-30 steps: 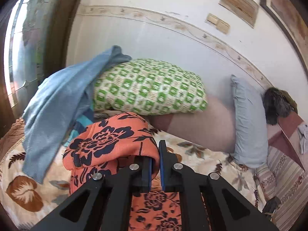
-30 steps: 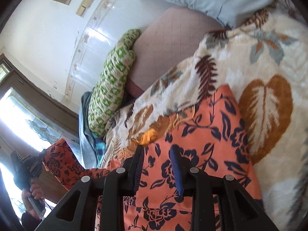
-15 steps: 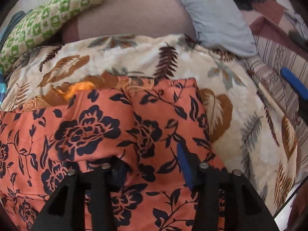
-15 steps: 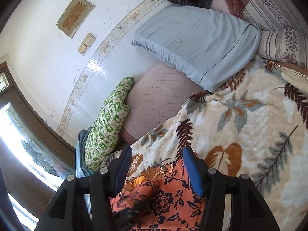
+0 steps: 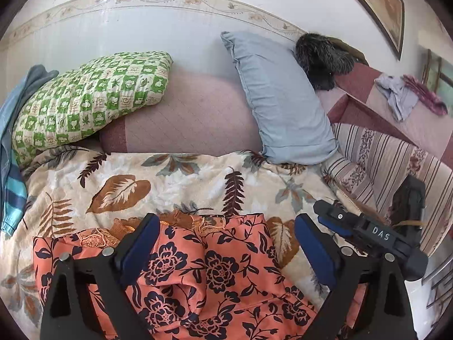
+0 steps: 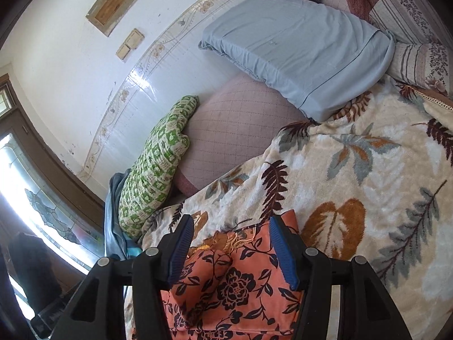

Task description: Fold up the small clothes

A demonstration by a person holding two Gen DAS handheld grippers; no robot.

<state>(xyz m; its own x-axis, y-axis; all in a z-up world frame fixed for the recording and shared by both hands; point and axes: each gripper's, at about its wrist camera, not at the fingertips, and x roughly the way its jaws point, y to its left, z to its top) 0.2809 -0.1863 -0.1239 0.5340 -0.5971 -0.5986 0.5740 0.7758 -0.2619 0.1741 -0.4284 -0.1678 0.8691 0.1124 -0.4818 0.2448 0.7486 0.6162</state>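
1. Folding looks partly done — your orange floral garment [image 5: 215, 277] lies doubled on the leaf-print blanket [image 5: 175, 187], under and ahead of both claws.
2. Your left gripper [image 5: 226, 243] is opening wide, pads clear of the cloth.
3. Your right gripper [image 6: 232, 243] stands half open, gripping nothing — another fold probably remains.
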